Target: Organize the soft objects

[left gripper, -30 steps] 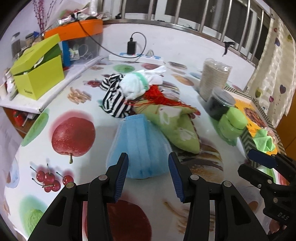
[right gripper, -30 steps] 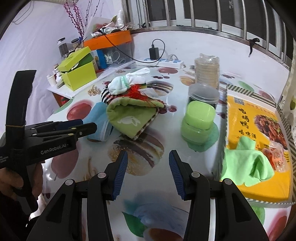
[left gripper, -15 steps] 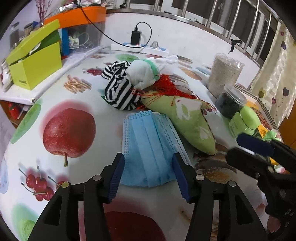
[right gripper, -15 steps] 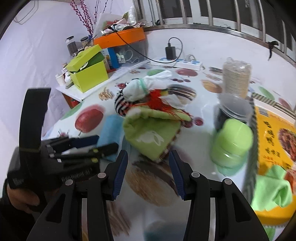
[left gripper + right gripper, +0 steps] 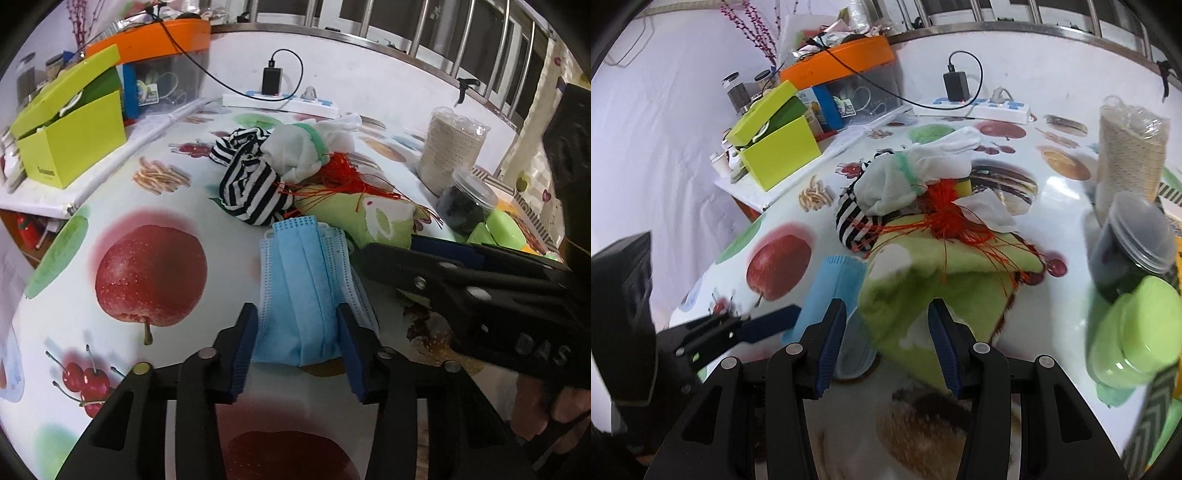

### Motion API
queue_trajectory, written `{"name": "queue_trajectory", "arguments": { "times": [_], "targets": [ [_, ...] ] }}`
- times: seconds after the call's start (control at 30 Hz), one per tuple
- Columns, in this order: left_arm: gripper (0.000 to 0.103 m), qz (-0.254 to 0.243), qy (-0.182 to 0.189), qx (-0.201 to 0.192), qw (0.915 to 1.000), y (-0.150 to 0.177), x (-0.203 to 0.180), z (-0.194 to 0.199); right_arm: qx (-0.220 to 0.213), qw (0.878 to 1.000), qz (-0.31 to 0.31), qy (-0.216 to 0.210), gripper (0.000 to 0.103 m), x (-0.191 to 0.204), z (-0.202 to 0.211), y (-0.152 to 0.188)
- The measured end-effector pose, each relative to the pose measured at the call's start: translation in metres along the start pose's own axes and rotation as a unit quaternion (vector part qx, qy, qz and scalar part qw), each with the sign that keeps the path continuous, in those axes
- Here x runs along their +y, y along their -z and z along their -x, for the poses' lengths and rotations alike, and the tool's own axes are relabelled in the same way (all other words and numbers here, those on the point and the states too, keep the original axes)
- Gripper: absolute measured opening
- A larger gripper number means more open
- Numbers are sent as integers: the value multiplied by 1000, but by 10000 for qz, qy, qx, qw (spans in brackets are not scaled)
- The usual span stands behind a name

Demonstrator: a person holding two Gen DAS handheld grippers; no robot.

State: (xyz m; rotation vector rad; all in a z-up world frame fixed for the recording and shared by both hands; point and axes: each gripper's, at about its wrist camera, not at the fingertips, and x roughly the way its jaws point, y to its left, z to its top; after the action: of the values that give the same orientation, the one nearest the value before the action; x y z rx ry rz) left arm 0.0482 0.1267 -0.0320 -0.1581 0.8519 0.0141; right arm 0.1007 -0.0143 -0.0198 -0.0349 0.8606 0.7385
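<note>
Mask [image 5: 306,280] lies flat on fruit-print tablecloth [image 5: 110,206], w/ long axis running away from left gripper [image 5: 295,332]; near end sits btwn its jaws, which are closing, pads not yet pressing; right gripper [image 5: 886,332] parted, nothing held, straddling near edge of green cloth [image 5: 923,280] just beside mask; left is nearer.

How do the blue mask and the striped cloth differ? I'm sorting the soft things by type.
The mask is plain light blue; the striped cloth is black and white. The mask lies flat and pleated; the cloth is bunched in a crumpled heap. The mask sits apart at the pile's near edge, between the closing fingers of the left tool; the cloth is tucked under a white sock, with no tool at it. Both are soft and rest on the fruit-print table.
</note>
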Motion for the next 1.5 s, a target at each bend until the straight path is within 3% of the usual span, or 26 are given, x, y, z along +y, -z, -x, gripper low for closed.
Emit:
{"name": "queue_trajectory", "arguments": {
  "times": [0.03, 0.1, 0.13, 0.17, 0.47, 0.97, 1.5],
  "targets": [
    [37, -14, -13, 2, 10000, -1, 0, -1, 21, 10000, -40, -9, 47, -1, -3, -2],
    [30, -49, -22, 8, 10000, -1, -1, -1, 50, 10000, -77, -27, 30, -3, -9, -5],
    [22, -50, -9, 16, 10000, -1, -2, -1, 67, 9999, -70, -26, 17, -2, -11, -6],
    [18, -42, 9, 26, 10000, -1, -1, -2, 87, 9999, -65, -14, 12, -2, -13, -6],
    [12, 85, 105, -225, 9997, -3, 3, 19, -110, 9999, 32, -42, 9, -2, 16, 1],
    [12, 94, 85, -833, 9964, -7, -6, 77, -1024, 9941, 292, -217, 9, 16, 99, 0],
    [12, -103, 199, -1156, 9930, -4, -28, 113, -1658, 9853, 342, -222, 9, 18, 157, 13]
  ]
}}
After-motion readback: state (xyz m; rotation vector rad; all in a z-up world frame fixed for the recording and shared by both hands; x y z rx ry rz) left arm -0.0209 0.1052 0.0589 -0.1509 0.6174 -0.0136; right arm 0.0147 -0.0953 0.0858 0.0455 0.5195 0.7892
